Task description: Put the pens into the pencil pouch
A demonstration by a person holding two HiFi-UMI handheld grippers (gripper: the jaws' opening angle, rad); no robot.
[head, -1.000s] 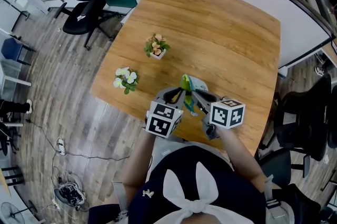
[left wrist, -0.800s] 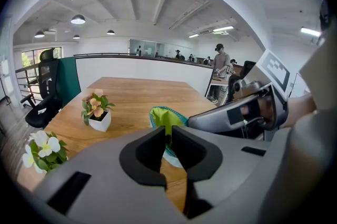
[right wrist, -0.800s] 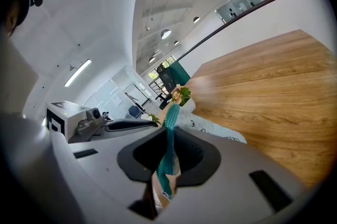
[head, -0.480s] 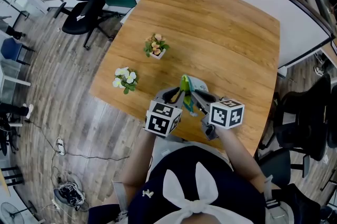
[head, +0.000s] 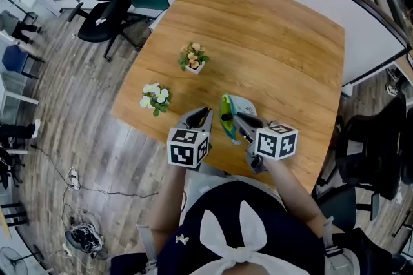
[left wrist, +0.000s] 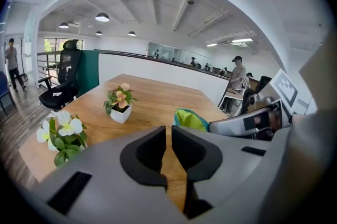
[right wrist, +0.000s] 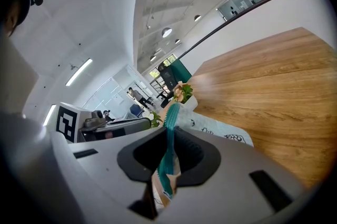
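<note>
As pouch (head: 227,120) stays, left tongs (head: 199,116) withdraw.

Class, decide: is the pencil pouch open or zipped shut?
Open. The pencil pouch shows its green lining, and the right gripper pinches one teal zipper edge.

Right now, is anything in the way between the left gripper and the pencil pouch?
No, nothing visible. Only bare table lies between the empty left gripper and the pencil pouch, which the right gripper holds by its teal edge. Both flower pots stand off to the side.
</note>
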